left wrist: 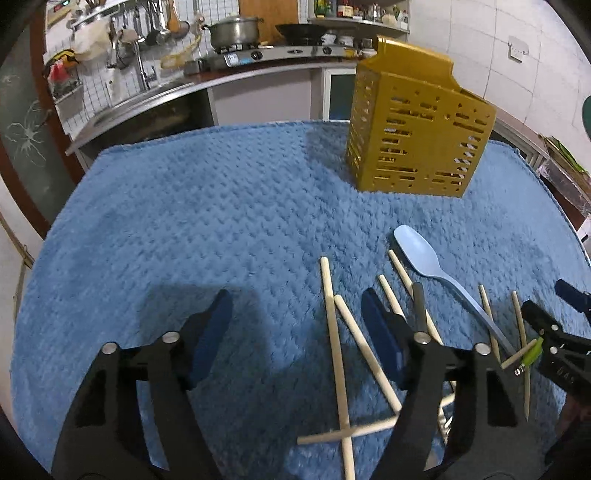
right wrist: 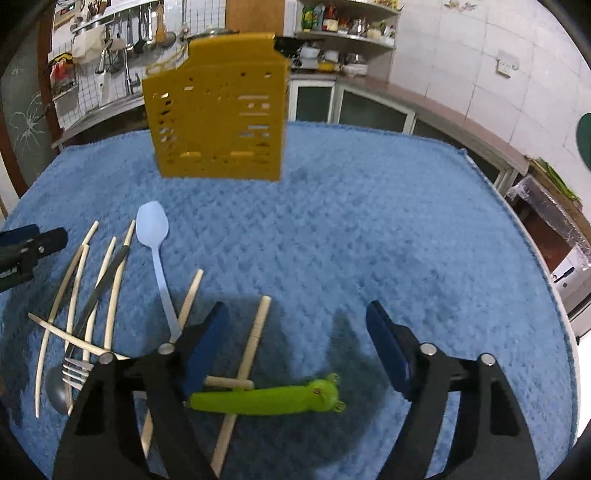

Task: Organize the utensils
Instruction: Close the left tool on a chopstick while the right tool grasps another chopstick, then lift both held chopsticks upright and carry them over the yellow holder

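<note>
A gold perforated utensil holder [left wrist: 417,133] stands upright at the far side of the blue towel; it also shows in the right wrist view [right wrist: 218,110]. Several wooden chopsticks [left wrist: 334,343] lie scattered near me, with a light-blue spoon [left wrist: 421,254] among them. The right wrist view shows the blue spoon [right wrist: 153,229], a green frog-headed utensil [right wrist: 266,398], a metal fork [right wrist: 75,371] and a metal spoon [right wrist: 57,387]. My left gripper [left wrist: 297,325] is open and empty above the chopsticks. My right gripper [right wrist: 295,339] is open and empty above the green utensil.
The blue towel [left wrist: 203,221] covers the whole table. A kitchen counter with a stove and pot [left wrist: 236,31] runs behind it. The right gripper shows at the right edge of the left wrist view [left wrist: 554,332].
</note>
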A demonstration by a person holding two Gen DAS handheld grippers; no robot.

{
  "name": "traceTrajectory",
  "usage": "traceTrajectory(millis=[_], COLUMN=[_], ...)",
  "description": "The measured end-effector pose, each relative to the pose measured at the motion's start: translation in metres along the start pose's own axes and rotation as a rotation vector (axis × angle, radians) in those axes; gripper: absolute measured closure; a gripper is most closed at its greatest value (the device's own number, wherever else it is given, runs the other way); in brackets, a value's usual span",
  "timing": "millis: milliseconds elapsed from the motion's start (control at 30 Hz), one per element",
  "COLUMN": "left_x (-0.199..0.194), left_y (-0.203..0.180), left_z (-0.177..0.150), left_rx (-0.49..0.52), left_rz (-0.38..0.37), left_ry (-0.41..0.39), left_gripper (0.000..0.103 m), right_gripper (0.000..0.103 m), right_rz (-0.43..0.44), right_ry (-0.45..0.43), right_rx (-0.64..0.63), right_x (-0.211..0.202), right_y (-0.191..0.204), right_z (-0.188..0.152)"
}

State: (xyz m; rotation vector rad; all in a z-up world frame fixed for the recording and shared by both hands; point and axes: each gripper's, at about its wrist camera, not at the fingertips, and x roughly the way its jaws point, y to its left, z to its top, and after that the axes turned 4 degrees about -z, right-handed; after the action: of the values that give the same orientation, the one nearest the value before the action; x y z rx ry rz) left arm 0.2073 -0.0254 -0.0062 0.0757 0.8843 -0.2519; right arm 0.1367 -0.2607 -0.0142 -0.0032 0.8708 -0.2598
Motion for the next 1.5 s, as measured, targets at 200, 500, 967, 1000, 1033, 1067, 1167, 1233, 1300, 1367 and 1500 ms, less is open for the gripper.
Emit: traceTrajectory(millis=[200,500,967,1000,1033,1067,1167,1233,1300,1367,1500], left_x=[0.015,0.035,0.049,0.049,0.048,0.048,0.049,0.047,0.043,0.037,0.021], left_y=[0.004,0.002,-0.012,-0.011,-0.009,-0.006,-0.001,0.001,0.000,0.000,0.000], left_z=[0.006,0.012,0.016,0.016,0.016,0.016,0.018,0.019,0.020,0.021,0.024], left_rx=[-0.024,-0.026,-0.005,-0.008,-0.016,-0.023,-0.057,-0.070,-0.068,-0.072,-0.075], left_rz=[-0.041,-0.067,-0.060,-0.064,-0.073,-0.076,-0.092,-0.093,-0.093,-0.096,-0.114], left_ry=[0.057,0.126,0.140,0.140,0.139,0.137,0.143,0.135,0.122,0.105,0.053], left_gripper=[0.061,0.070,0.087,0.090,0.093,0.096,0.097,0.098,0.098,0.098,0.098], right_gripper=[0.063,0.090,0.091,0.092,0.093,0.093,0.094,0.094,0.094,0.095,0.095], right_rz=[0.032,0.037,0.055,0.058,0.061,0.066,0.087,0.107,0.128,0.151,0.174], right_ry=[0.095,0.124,0.103,0.099,0.097,0.097,0.101,0.101,0.095,0.087,0.054], right_rx=[0.015,-0.012,0.032,0.031,0.034,0.040,0.060,0.075,0.093,0.118,0.143], right_x=[0.018,0.016,0.021,0.021,0.021,0.021,0.022,0.023,0.022,0.021,0.016], right_y=[0.004,0.011,0.009,0.010,0.009,0.008,0.006,0.003,0.000,-0.005,-0.012], right_z=[0.003,0.010,0.006,0.005,0.005,0.006,0.008,0.009,0.010,0.011,0.014])
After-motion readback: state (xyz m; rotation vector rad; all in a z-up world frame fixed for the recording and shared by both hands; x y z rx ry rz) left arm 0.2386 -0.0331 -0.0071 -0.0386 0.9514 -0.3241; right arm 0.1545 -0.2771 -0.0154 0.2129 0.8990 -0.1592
